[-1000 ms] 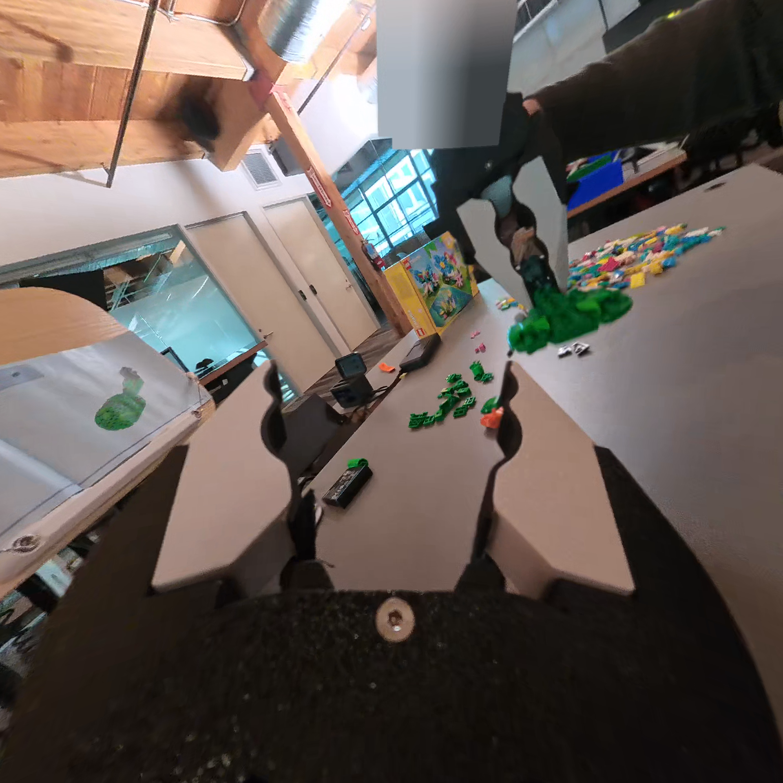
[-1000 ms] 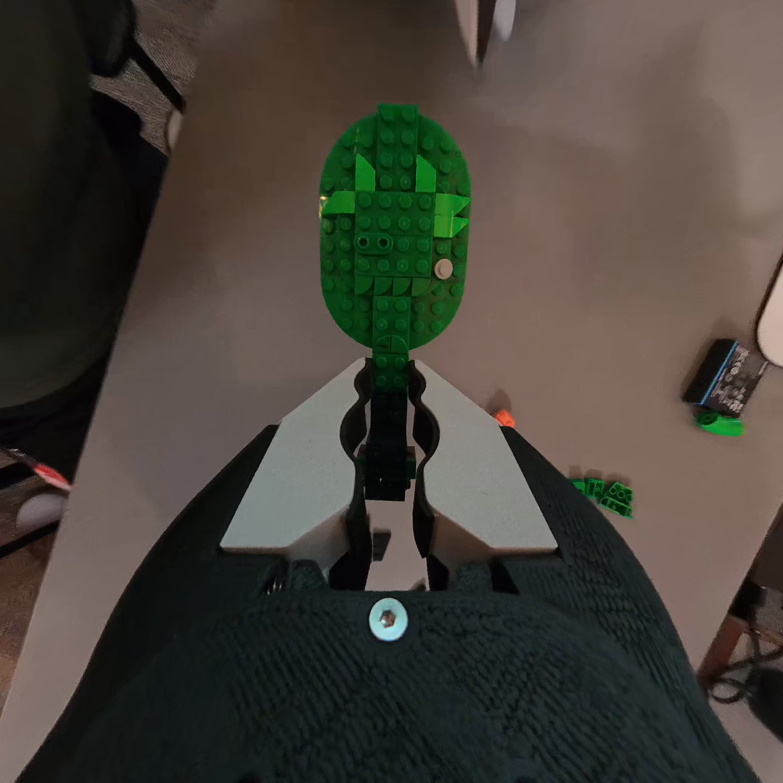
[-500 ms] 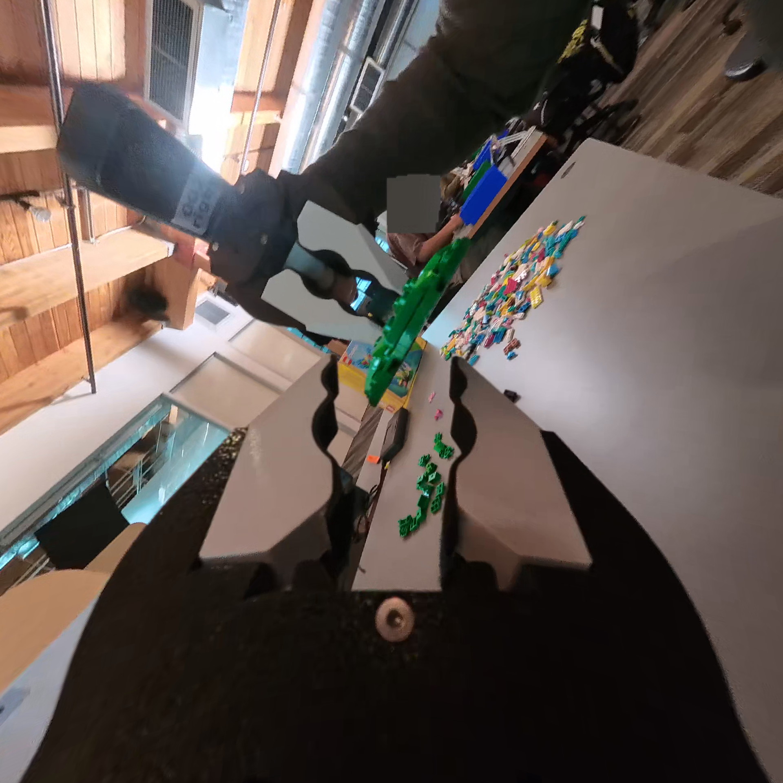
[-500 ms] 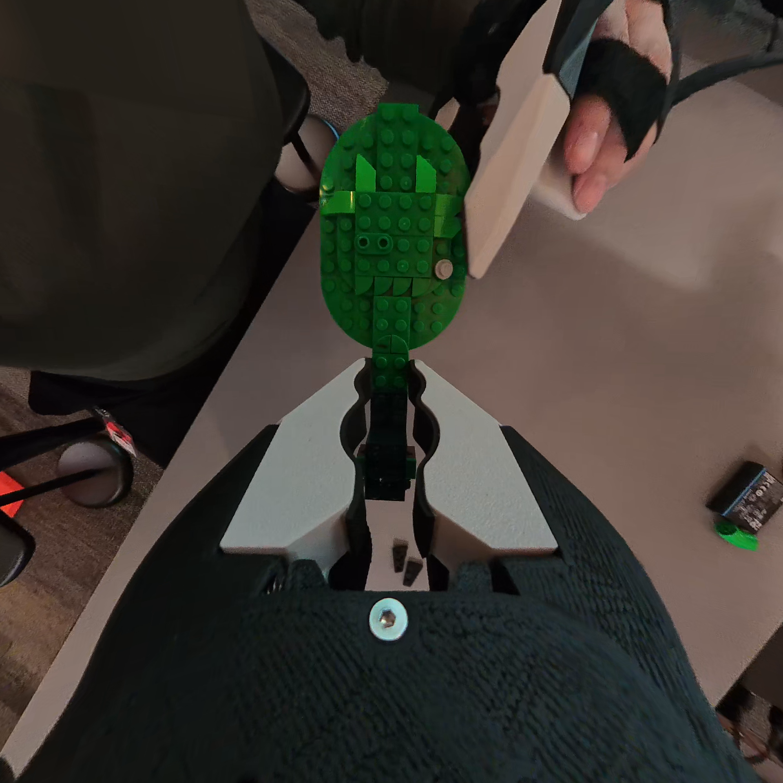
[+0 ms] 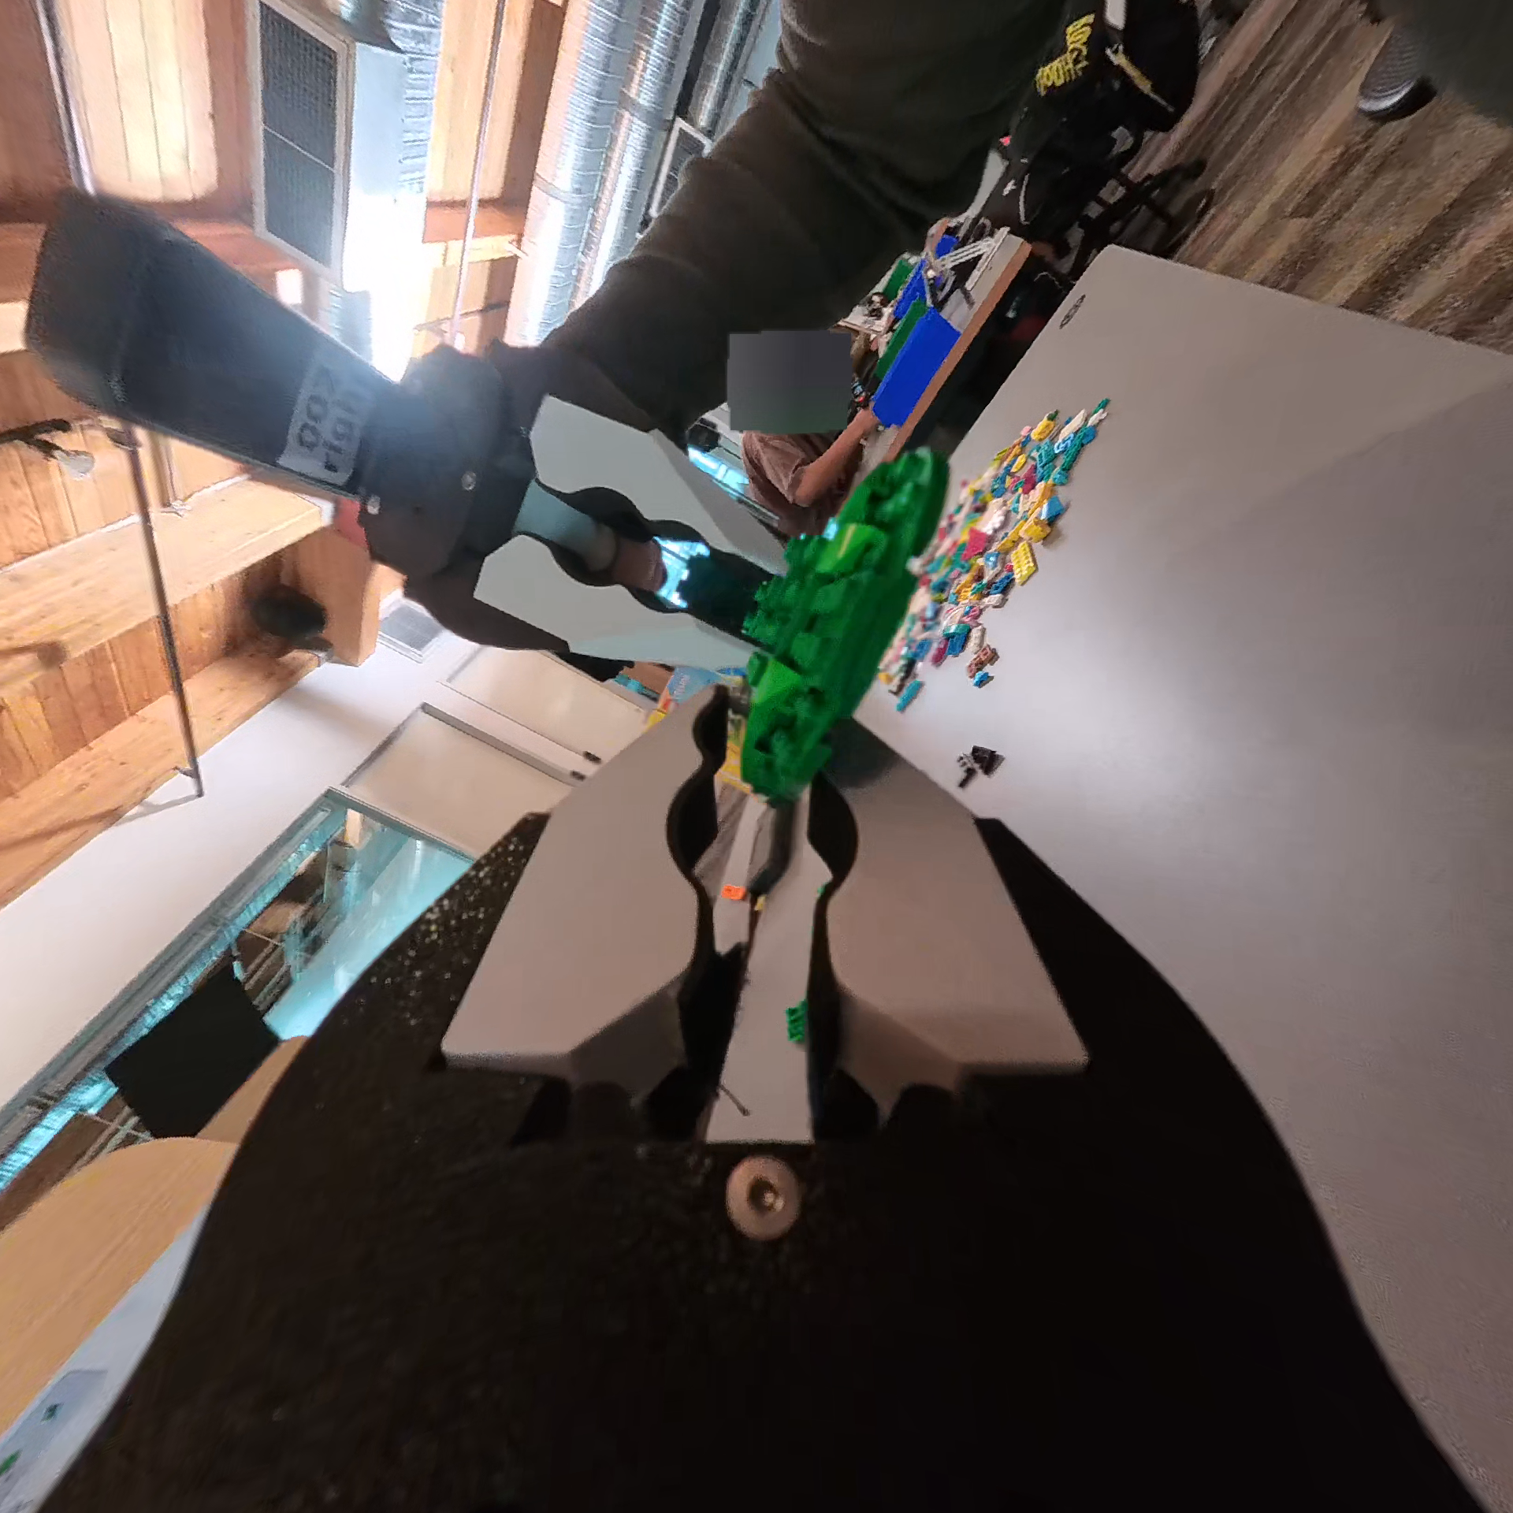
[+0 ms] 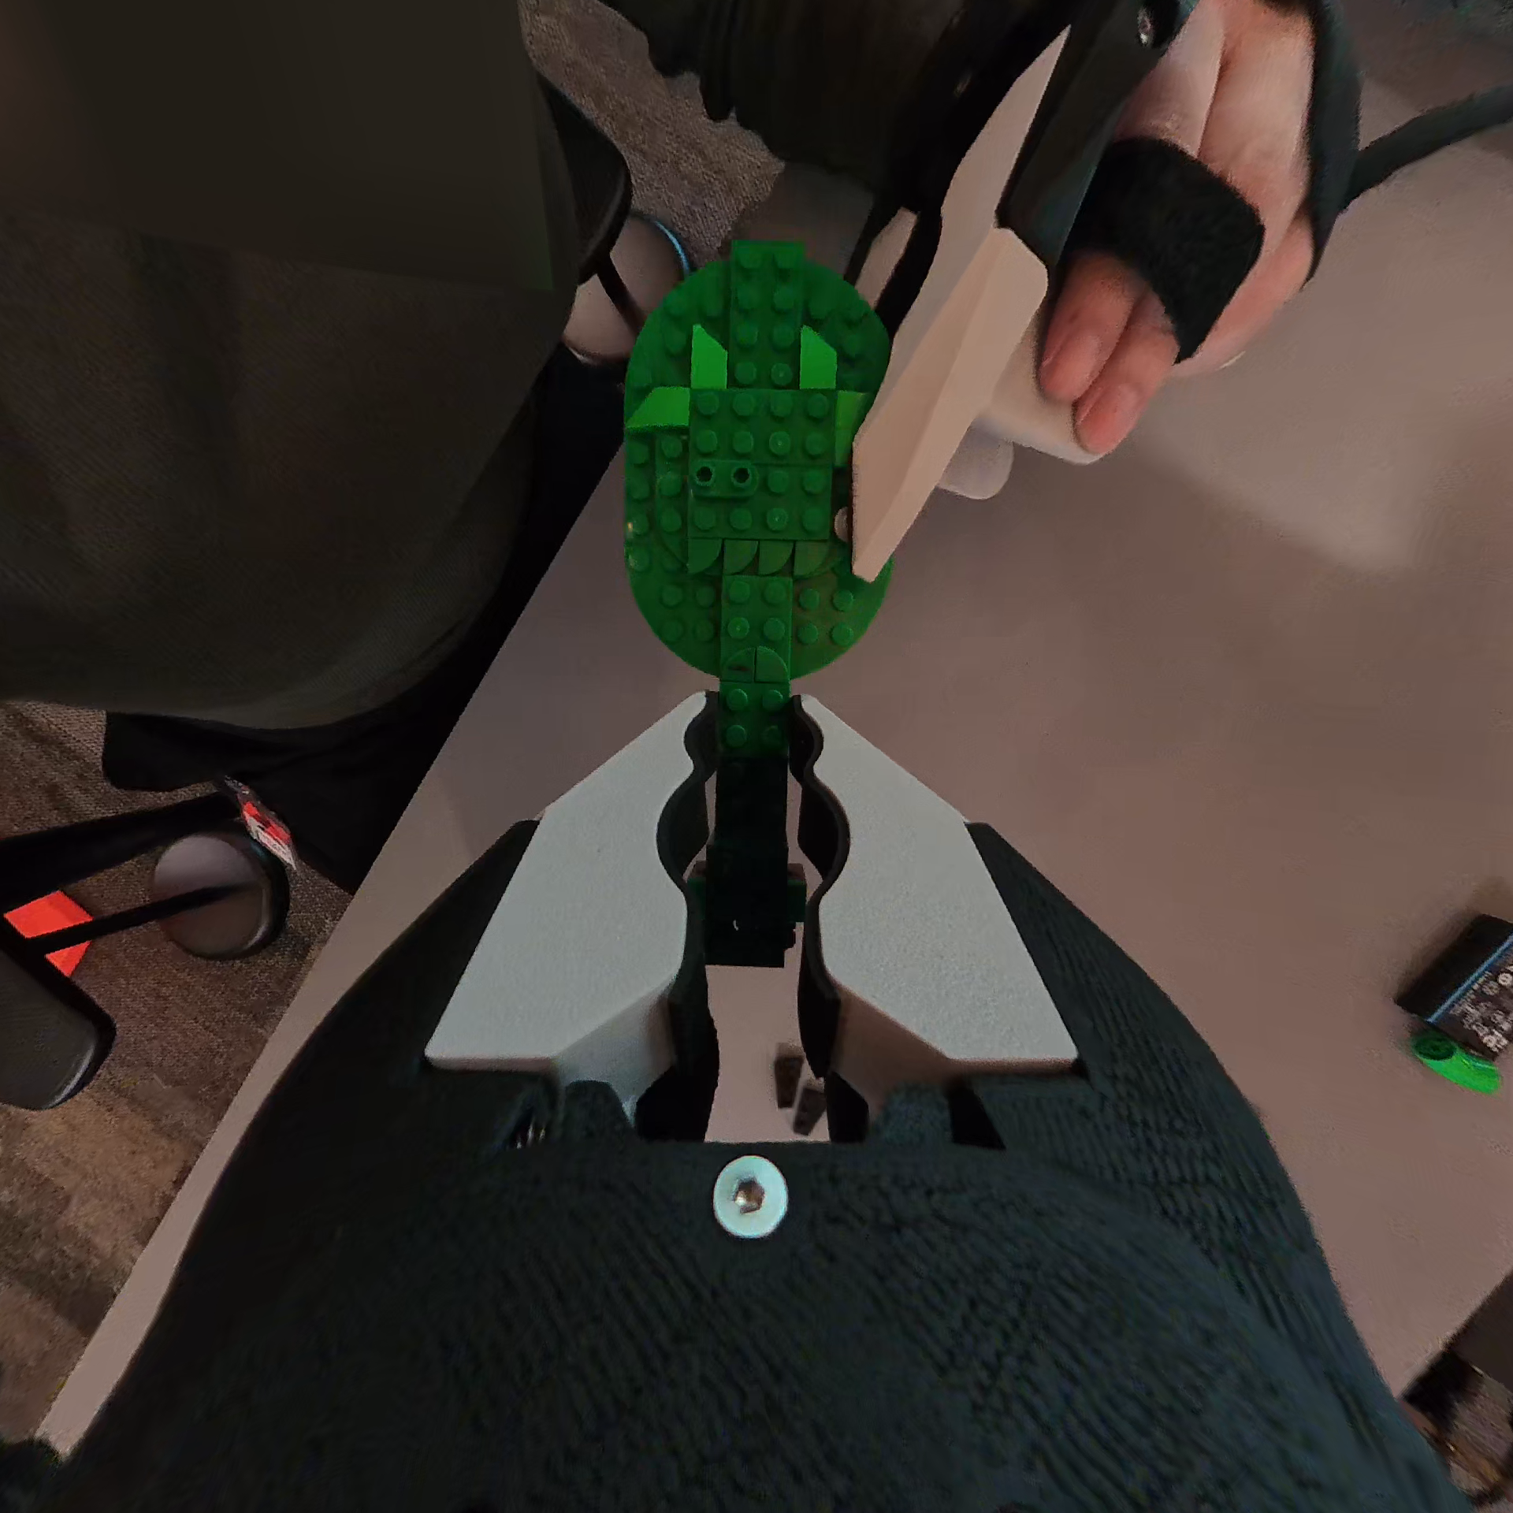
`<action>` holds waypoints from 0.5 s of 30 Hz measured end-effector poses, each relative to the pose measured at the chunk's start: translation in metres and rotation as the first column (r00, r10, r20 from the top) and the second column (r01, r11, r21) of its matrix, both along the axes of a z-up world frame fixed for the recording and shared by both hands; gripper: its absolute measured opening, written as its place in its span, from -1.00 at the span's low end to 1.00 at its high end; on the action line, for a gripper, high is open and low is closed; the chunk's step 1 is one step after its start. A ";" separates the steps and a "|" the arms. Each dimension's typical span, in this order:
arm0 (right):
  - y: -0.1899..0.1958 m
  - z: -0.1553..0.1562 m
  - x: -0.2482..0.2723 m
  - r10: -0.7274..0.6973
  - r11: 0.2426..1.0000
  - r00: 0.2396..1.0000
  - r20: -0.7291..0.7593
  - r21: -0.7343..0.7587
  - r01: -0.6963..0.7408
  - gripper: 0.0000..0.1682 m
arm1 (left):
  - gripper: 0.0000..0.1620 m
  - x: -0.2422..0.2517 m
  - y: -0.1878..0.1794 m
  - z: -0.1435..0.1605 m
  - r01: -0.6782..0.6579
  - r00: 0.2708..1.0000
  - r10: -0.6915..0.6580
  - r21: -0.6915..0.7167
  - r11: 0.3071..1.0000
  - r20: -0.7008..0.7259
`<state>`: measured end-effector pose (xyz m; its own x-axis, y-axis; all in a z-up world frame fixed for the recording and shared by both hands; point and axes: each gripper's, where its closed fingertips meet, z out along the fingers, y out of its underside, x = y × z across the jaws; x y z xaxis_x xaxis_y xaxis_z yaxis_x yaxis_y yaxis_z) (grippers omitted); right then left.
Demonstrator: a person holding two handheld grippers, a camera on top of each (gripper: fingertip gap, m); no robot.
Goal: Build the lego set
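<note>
My right gripper point(image 6: 753, 706) is shut on the dark stem of a green oval lego build point(image 6: 749, 475) and holds it up above the grey table point(image 6: 1187, 737), studs facing the camera. In the left wrist view the build point(image 5: 835, 606) shows edge-on, with the right gripper point(image 5: 757, 602) behind it. My left gripper point(image 5: 765, 741) is open, and its tips straddle the near edge of the build. In the right wrist view one of its fingers point(image 6: 925, 409) lies over the build's right edge and partly covers a small white round stud.
A pile of coloured bricks point(image 5: 1007, 524) lies farther along the table. Two small dark pieces point(image 6: 798, 1093) lie under the right gripper. A black block point(image 6: 1465, 982) and a green piece point(image 6: 1453, 1068) lie at the right. The table edge and a chair base point(image 6: 205, 901) are at the left. The tips of both grippers are at nearly the same place. Left tips and right tips are each some 35 centimetres from the black block point(image 6: 1465, 982).
My left gripper rose from the table to the build and its jaws narrowed around the build's edge. The right gripper carried the build up towards the table edge, still shut on the stem.
</note>
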<state>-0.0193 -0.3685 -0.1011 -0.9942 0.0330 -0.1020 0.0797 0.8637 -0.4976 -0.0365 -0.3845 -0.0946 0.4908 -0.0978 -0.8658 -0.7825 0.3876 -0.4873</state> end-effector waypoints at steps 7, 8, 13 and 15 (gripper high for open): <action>0.003 0.002 -0.001 -0.029 0.998 0.999 0.035 -0.049 0.031 -0.82 | -0.86 -0.003 0.003 0.003 -0.074 0.994 0.078 0.049 0.996 -0.077; 0.004 0.002 -0.001 -0.035 0.998 0.998 0.043 -0.056 0.037 -0.82 | -0.87 -0.003 0.004 0.003 -0.093 0.990 0.098 0.062 0.994 -0.099; 0.011 0.001 -0.003 -0.062 0.996 0.996 0.058 -0.062 0.066 -0.82 | -0.89 -0.007 0.011 -0.001 -0.172 0.970 0.182 0.074 0.982 -0.164; 0.015 -0.003 -0.004 -0.071 0.996 0.996 0.060 -0.051 0.074 -0.82 | -0.90 -0.009 0.014 -0.005 -0.202 0.959 0.211 0.062 0.977 -0.191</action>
